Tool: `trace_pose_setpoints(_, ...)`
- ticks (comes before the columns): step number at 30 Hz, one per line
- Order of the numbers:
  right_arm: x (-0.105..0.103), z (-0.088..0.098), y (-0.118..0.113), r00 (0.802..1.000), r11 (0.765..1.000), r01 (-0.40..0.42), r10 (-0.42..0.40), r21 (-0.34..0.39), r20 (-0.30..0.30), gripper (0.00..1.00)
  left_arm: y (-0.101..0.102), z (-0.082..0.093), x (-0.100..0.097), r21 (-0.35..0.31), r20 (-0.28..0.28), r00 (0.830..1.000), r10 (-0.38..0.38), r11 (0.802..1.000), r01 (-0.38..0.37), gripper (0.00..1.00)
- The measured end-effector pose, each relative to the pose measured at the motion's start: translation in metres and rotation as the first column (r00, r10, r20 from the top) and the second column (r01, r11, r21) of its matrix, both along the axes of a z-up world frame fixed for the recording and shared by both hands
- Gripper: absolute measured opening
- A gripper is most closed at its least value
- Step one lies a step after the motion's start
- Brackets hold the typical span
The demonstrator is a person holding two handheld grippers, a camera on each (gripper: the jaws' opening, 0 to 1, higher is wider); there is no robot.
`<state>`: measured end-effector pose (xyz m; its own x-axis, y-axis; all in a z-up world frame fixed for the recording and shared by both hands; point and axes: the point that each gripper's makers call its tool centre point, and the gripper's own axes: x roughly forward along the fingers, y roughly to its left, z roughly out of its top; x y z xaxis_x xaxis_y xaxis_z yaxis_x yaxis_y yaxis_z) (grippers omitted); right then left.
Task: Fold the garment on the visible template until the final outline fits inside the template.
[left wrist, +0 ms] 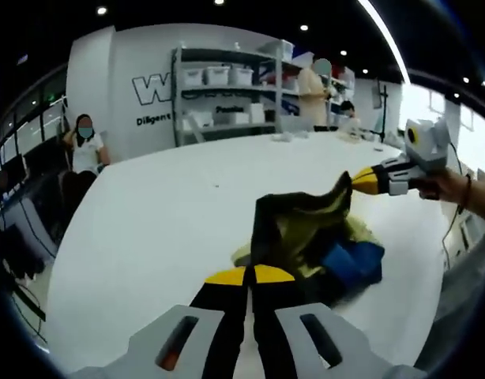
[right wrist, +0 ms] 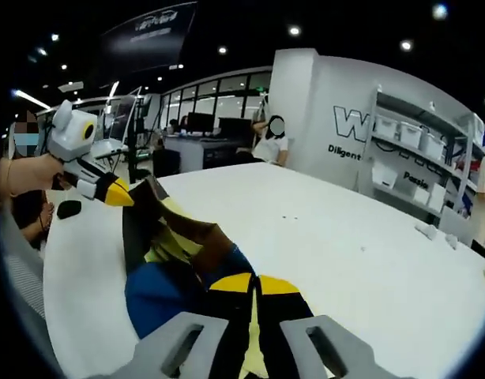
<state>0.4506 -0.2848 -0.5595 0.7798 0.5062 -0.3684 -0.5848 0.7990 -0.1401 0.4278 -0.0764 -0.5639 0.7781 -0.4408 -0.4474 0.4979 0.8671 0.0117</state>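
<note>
A crumpled garment (left wrist: 306,237) in black, olive-yellow and blue patches lies bunched on the white table (left wrist: 163,213). In the left gripper view my left gripper (left wrist: 250,276) is shut on the garment's near black edge. My right gripper (left wrist: 362,180) comes in from the right, held by a hand, and pinches a raised corner of the cloth. In the right gripper view the right gripper (right wrist: 256,283) is shut on the garment (right wrist: 171,260). There the left gripper (right wrist: 120,193) holds the far raised corner, so the cloth hangs between the two.
The table (right wrist: 345,237) stretches wide and bare beyond the garment. A small black object (right wrist: 69,209) lies near its edge, and small white items (right wrist: 432,231) sit far right. A shelving rack (left wrist: 227,95), a seated person (left wrist: 86,146) and a standing person (left wrist: 313,91) are behind.
</note>
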Motion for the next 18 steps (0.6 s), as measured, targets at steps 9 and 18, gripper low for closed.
trace_pose_setpoints(9, 0.022, 0.024, -0.01, 0.998, 0.999, 0.051, -0.051, -0.001, 0.047, 0.0, -0.001, 0.02, 0.017, 0.025, 0.015, 0.999, -0.029, 0.999, 0.029, 0.0)
trace_pose_setpoints(18, 0.055, 0.044, -0.01, 0.997, 0.998, 0.062, -0.061, -0.01, 0.056, 0.0, -0.007, 0.035, 0.046, 0.053, 0.013, 0.998, -0.058, 0.997, 0.057, 0.0)
